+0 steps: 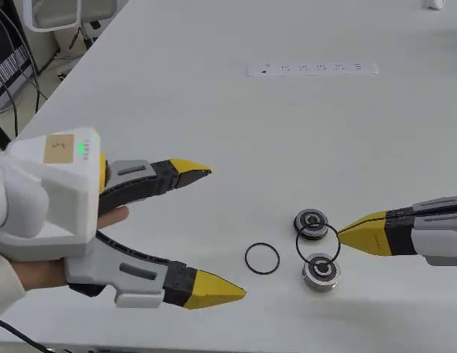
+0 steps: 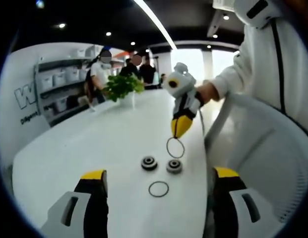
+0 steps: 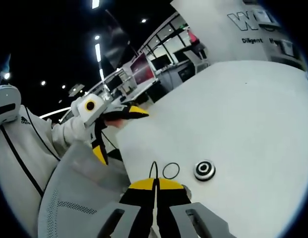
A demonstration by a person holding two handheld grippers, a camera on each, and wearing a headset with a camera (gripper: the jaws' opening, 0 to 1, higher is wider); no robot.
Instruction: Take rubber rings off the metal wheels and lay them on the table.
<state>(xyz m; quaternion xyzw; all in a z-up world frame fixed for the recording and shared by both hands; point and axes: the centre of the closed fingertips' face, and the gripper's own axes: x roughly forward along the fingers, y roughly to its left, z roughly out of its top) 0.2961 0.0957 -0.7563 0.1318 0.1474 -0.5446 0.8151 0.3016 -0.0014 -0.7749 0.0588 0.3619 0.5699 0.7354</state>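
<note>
Left gripper [image 1: 227, 232] sits closest, its jaws spread wide above the white counter [image 1: 287, 132]. At 3 o'clock from it, the right gripper [image 1: 340, 234] is pinched closed on a rubber ring [image 1: 297, 246]. One metal wheel [image 1: 311, 223] sits at the ring's 12 o'clock and another wheel [image 1: 321, 270] at its 6 o'clock. A second ring [image 1: 246, 258] lies flat at the wheels' 9 o'clock, apart from them.

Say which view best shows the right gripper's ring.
Left gripper view: the held ring hangs as a full loop from the right gripper. Head view: it overlaps the metal wheels. Right gripper view: a thin edge-on sliver.
</note>
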